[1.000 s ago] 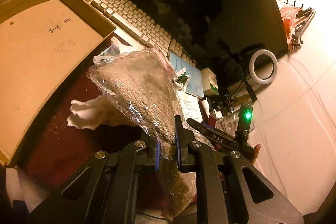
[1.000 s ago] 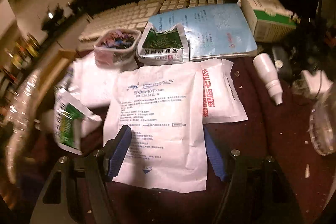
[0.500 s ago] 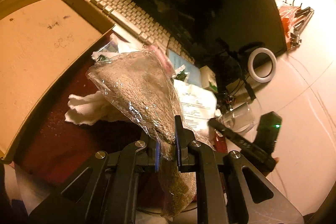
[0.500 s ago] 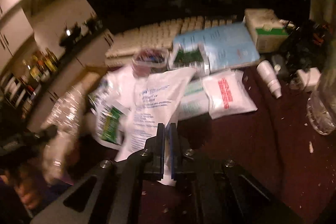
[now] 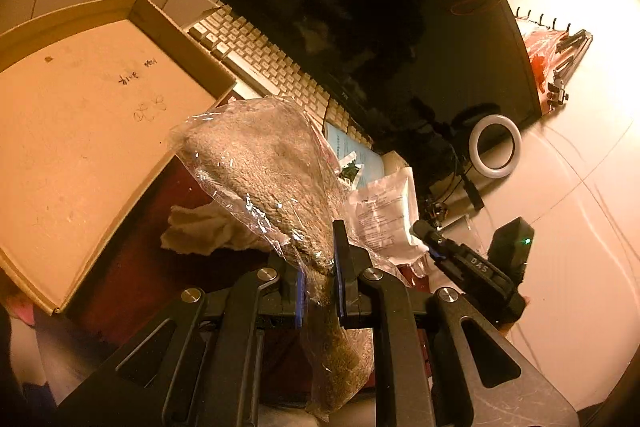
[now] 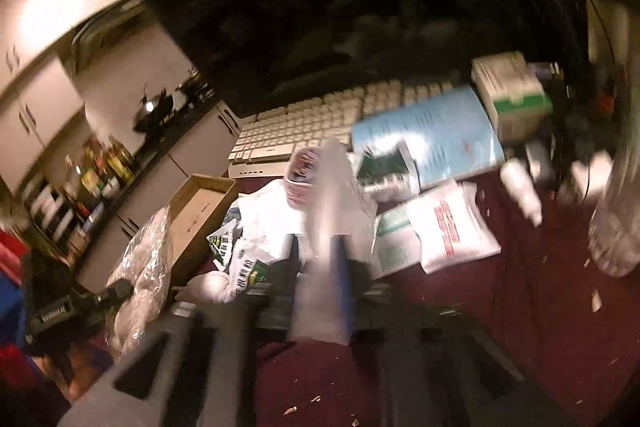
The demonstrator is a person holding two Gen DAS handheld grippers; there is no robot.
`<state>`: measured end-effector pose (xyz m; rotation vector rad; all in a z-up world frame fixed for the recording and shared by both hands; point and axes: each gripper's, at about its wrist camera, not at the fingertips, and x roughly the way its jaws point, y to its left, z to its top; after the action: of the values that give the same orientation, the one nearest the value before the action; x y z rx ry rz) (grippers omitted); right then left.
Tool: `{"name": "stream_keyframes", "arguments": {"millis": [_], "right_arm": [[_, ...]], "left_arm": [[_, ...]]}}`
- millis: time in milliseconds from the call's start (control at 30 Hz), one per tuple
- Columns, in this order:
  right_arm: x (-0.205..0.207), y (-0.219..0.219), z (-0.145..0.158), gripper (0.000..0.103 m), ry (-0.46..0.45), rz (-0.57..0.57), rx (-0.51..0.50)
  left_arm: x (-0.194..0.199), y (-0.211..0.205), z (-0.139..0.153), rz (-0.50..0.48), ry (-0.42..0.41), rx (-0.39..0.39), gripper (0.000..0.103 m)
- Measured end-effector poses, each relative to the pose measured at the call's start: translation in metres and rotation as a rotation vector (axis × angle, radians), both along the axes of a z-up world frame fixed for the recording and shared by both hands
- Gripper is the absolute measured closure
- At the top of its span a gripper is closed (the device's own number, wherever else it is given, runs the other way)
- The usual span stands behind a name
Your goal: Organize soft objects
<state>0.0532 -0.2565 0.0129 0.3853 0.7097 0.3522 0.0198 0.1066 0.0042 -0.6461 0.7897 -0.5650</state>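
Observation:
My left gripper [image 5: 318, 275] is shut on a clear plastic bag with a brown fuzzy cloth inside [image 5: 268, 171], held up beside the open cardboard box [image 5: 80, 131]. The same bag shows in the right wrist view [image 6: 140, 267], at the left. My right gripper [image 6: 324, 267] is shut on a white printed pouch [image 6: 336, 195] and holds it lifted above the dark red table; this view is blurred. In the left wrist view the pouch [image 5: 384, 211] hangs from the right gripper [image 5: 424, 231].
A white keyboard [image 6: 312, 131] and a dark monitor [image 5: 380, 19] stand at the back. A crumpled white cloth [image 5: 200, 227] lies by the box. More pouches [image 6: 448, 227], a blue leaflet [image 6: 440, 135], a green-white carton [image 6: 512, 95], a white bottle [image 6: 520, 191] and a glass [image 6: 616, 239] crowd the table.
My right gripper closed on the white pouch and lifted it off the table, tilting up. My left gripper has kept its hold on the bagged cloth and shifted slightly toward the box.

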Motion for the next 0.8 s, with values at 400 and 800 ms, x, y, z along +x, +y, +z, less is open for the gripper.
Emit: {"name": "stream_keyframes", "arguments": {"millis": [400, 800], "right_arm": [[0.011, 0.014, -0.006, 0.057, 0.069, -0.036, -0.125], [-0.017, 0.012, 0.027, 0.098, -0.035, 0.036, -0.07]], "left_arm": [[-0.002, -0.007, 0.002, -0.005, 0.007, 0.011, 0.093], [-0.008, 0.002, 0.011, 0.028, -0.021, 0.02, 0.093]]}}
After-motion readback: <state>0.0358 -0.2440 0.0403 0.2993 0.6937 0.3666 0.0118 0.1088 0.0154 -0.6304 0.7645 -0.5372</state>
